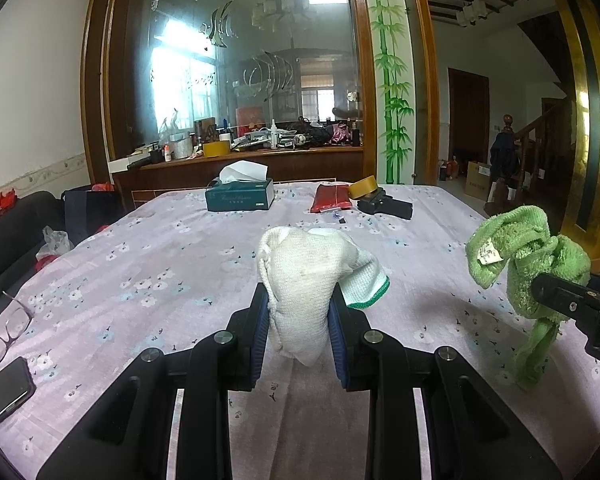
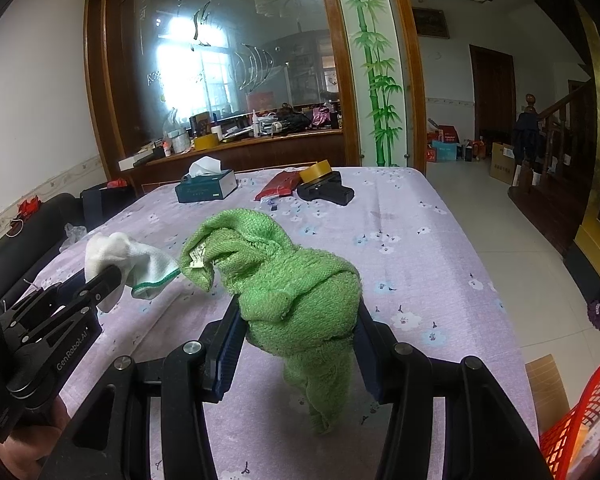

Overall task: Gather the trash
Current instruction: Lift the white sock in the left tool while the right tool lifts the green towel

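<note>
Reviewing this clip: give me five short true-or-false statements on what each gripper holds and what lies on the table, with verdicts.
1. The left gripper is shut on a white cloth. True.
2. The right gripper is empty. False: it is shut on a green cloth.
3. Both cloths are held up off the table. True.
4. The tissue box stands at the near edge, beside the glasses. False: it stands at the far end, near the red packet.
5. A roll of tape rests at the table's far end. True.
</note>
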A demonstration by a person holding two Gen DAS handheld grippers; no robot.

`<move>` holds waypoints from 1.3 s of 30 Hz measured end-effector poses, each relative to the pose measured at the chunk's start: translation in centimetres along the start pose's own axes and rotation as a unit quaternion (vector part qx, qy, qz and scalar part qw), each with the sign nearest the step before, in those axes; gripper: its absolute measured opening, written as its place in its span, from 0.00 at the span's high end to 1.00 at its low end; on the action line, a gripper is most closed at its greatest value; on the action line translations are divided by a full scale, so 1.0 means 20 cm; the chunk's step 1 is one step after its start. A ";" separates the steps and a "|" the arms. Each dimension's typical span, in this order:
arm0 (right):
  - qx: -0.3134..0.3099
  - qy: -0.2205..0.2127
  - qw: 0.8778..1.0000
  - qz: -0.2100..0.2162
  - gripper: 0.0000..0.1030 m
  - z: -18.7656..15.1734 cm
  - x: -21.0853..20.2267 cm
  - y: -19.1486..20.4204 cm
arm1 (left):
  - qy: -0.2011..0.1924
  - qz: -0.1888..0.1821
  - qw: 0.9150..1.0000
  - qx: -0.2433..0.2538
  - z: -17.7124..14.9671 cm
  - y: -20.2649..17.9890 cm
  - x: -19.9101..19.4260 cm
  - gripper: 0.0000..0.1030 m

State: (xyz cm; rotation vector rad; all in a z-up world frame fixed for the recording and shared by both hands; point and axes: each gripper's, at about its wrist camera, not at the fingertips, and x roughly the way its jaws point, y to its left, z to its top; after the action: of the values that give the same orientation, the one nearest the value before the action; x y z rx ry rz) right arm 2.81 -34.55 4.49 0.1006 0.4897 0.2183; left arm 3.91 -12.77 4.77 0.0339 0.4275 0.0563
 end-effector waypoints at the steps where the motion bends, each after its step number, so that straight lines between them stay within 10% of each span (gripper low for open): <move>1: 0.000 0.000 1.000 0.000 0.47 0.00 0.00 0.00 | 0.000 0.000 1.000 0.000 0.00 0.00 0.00 0.75; 39: -0.001 0.001 1.000 0.000 0.47 0.00 0.00 0.00 | 0.012 -0.004 1.000 0.001 -0.01 0.01 0.02 0.75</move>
State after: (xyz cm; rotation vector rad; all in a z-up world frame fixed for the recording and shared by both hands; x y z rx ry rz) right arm 2.80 -34.47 4.52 0.0985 0.4920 0.2181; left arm 4.22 -12.62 4.44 0.0332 0.4516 0.0492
